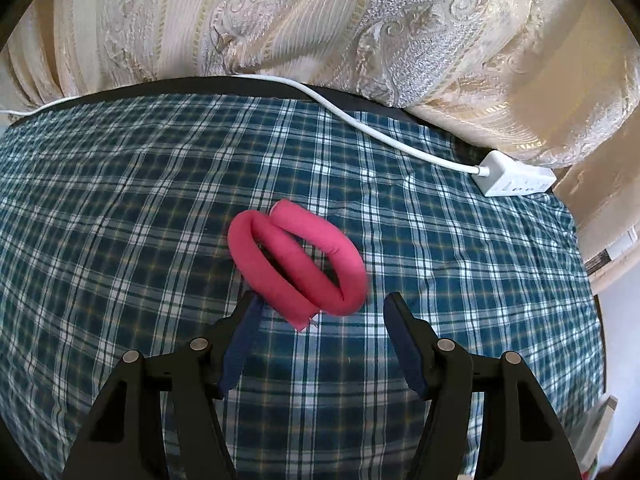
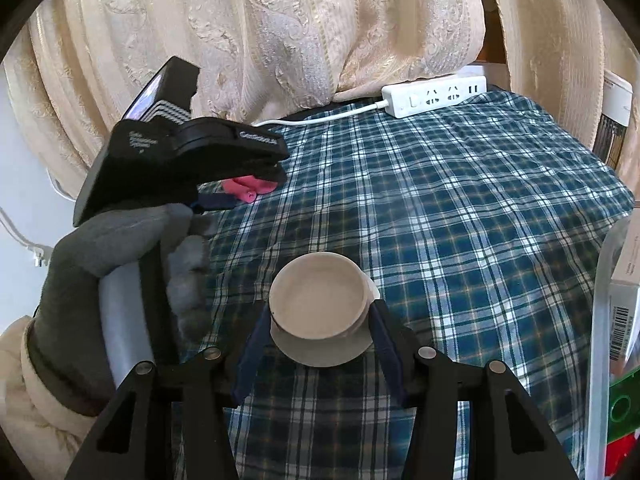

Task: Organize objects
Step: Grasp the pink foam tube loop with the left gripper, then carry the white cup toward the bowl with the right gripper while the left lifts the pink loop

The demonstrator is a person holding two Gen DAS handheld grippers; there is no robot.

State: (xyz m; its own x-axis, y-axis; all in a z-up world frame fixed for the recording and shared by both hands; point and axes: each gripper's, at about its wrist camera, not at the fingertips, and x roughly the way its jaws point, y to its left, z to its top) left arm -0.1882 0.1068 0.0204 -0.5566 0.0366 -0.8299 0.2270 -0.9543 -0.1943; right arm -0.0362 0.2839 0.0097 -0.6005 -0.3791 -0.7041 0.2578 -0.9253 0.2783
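A: Start at the right gripper (image 2: pixel 320 334). What's between its padded fingers?

B: One small round beige dish (image 2: pixel 320 304), shallow, matte, with a wider foot or saucer-like base. The dark blue pads press on its two sides, so that claw is clamped on the dish, held just above the checked cloth (image 2: pixel 460 208).

A: And the left gripper (image 1: pixel 320 312)?

B: Its jaws stand apart, nothing pinched. A pink foam tube (image 1: pixel 298 264), soft and bent into two side-by-side loops, lies on the cloth just ahead of the fingertips, its near end between them but not gripped. From the right wrist camera a gloved hand (image 2: pixel 120 264) in grey knit, with a cream padded sleeve, holds that gripper's handle.

A: Any writing?

B: The left gripper's black body carries small white lettering, too blurred to read. A barcode shows on a box (image 2: pixel 626 280) at the right edge.

A: Further out?

B: One white power strip (image 2: pixel 434 94) with a white cable (image 1: pixel 360 120) sits at the far edge of the blue, green and white plaid cloth. Behind it hang cream brocade curtains (image 2: pixel 280 32) with scroll patterns and stripes.
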